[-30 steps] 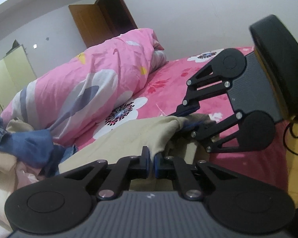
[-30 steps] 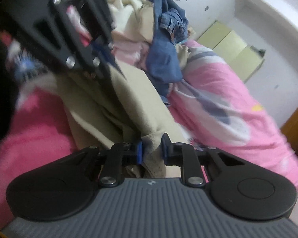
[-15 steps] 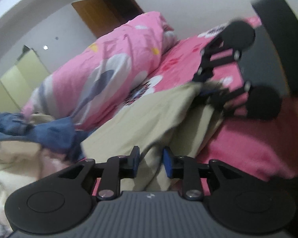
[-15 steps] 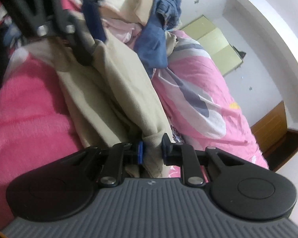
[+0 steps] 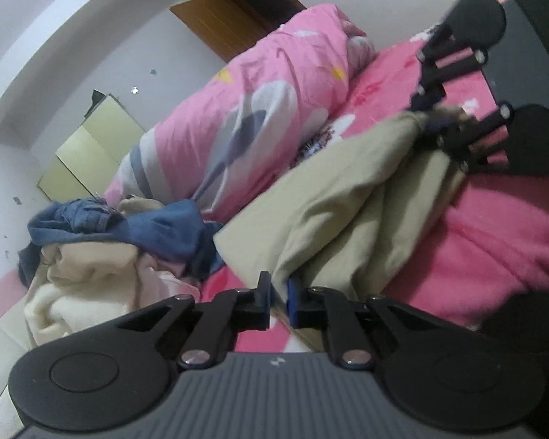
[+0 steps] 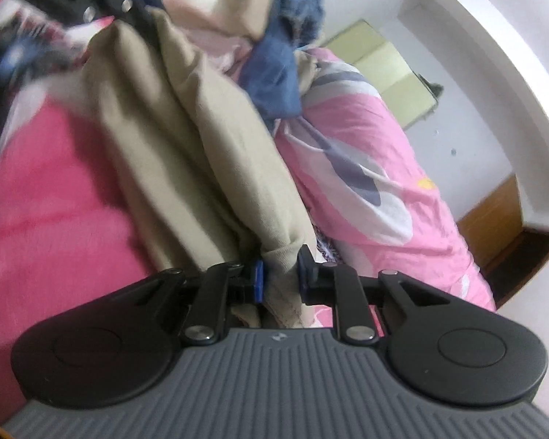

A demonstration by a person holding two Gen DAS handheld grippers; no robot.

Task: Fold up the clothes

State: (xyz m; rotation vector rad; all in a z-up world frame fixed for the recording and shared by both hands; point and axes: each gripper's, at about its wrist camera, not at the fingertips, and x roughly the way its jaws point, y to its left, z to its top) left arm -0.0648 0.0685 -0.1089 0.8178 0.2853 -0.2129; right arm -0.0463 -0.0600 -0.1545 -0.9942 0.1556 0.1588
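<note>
A khaki garment [image 5: 329, 190] hangs stretched between my two grippers, low over the pink bed sheet [image 5: 494, 241], folded lengthwise with sagging pleats. My left gripper [image 5: 279, 292] has its jaws closing, with a thin edge of the khaki cloth pinched between the blue pads. The right gripper [image 5: 433, 115] shows blurred at the upper right, holding the far end. In the right wrist view the right gripper [image 6: 280, 274] is shut on a bunched hem of the garment [image 6: 186, 128]. There the left gripper [image 6: 128, 3] is a dark blur at the top left.
A pile of clothes [image 5: 102, 248], cream, pale pink and blue denim, lies on the bed to the left. A rolled pink flowered quilt [image 5: 260, 109] runs along the wall side. Behind it stand a pale yellow wardrobe [image 5: 88, 153] and a brown door [image 5: 230, 14].
My left jaws opened, then narrowed again on the garment's edge. Both grippers sank toward the bed and the left one tipped over, so the garment now hangs lower.
</note>
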